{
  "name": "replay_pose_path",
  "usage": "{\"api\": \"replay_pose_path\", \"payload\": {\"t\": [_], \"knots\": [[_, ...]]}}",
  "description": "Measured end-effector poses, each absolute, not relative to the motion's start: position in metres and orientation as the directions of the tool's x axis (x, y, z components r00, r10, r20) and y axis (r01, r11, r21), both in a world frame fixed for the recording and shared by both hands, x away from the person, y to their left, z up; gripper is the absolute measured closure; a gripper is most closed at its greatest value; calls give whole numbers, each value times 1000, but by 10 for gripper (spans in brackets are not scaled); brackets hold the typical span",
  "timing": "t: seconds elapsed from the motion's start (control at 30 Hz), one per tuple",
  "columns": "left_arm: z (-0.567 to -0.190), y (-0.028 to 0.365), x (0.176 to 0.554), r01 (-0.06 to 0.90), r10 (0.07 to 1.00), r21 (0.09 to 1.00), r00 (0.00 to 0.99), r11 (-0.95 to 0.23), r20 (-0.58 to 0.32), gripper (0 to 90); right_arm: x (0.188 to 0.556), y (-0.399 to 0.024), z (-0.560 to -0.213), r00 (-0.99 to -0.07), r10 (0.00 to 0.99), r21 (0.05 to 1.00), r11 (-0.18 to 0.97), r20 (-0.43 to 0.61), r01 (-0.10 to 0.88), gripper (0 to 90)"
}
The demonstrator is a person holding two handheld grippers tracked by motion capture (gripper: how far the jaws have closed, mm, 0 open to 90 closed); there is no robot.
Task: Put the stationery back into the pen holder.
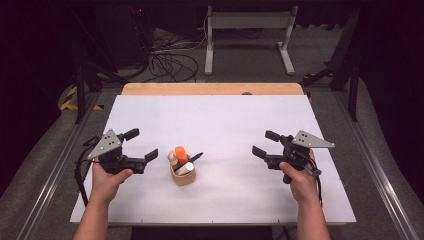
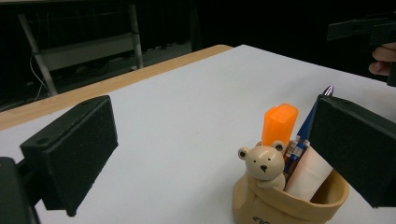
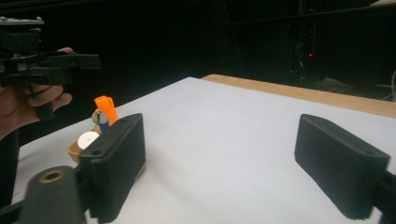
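Pens and markers stand in a small tan pen holder (image 1: 183,176) shaped like a sack, which sits on the white counter (image 1: 225,125) a little left of the middle and nearer the near edge than the far one. A tiny bear figure (image 2: 264,164) clings to the holder's rim. Inside it stand an orange marker (image 2: 279,123), upright with its cap on top, a blue pen (image 2: 308,125) leaning toward the right side of the counter, and a white tube (image 2: 308,171) tilted the same way. The left claw (image 1: 138,146) hangs just beside the holder on its left, jaws spread wide and empty; in the left gripper view one pad sits close in front of the holder's right side, but whether it touches I cannot tell. The right claw (image 1: 266,143) is well apart from the holder, over toward the right edge, pointing at it across bare counter, its jaws standing wide with nothing between them. A strip of bare wood (image 1: 212,88) shows along the far edge of the counter, beyond the white sheet.
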State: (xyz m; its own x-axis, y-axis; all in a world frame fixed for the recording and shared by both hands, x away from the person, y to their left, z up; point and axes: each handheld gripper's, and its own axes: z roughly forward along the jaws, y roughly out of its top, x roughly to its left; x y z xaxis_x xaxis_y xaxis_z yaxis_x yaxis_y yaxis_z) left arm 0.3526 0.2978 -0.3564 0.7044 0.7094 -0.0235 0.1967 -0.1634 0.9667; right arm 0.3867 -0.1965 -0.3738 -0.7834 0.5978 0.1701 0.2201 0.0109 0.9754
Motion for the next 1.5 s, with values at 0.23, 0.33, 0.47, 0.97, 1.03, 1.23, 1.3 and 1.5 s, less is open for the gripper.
{"api": "replay_pose_path", "payload": {"t": [0.23, 0.33, 0.47, 0.97, 1.03, 1.23, 1.3, 1.5], "knots": [[-356, 299, 353, 197, 713, 967, 701, -161, -25, 15, 385, -203, -375, -758, 627, 974, -3, 178, 226, 95], [-356, 300, 353, 196, 712, 967, 702, -162, -23, 14, 384, -207, -375, -752, 636, 976, -6, 173, 219, 86], [-356, 299, 353, 198, 710, 967, 704, -163, -25, 14, 383, -212, -376, -747, 643, 977, -11, 169, 212, 71], [-357, 300, 354, 204, 711, 966, 702, -160, -30, 13, 379, -226, -380, -732, 663, 980, -16, 157, 196, 43], [-357, 300, 354, 202, 711, 966, 702, -159, -30, 13, 379, -228, -381, -731, 663, 981, -19, 158, 195, 42], [-357, 300, 354, 203, 712, 967, 701, -156, -33, 13, 377, -234, -382, -722, 672, 981, -30, 162, 191, 42], [-357, 300, 354, 203, 713, 966, 700, -157, -31, 13, 376, -235, -383, -722, 672, 981, -36, 166, 192, 42], [-357, 301, 354, 204, 714, 966, 699, -157, -32, 13, 375, -239, -384, -716, 680, 982, -28, 157, 188, 41]]}}
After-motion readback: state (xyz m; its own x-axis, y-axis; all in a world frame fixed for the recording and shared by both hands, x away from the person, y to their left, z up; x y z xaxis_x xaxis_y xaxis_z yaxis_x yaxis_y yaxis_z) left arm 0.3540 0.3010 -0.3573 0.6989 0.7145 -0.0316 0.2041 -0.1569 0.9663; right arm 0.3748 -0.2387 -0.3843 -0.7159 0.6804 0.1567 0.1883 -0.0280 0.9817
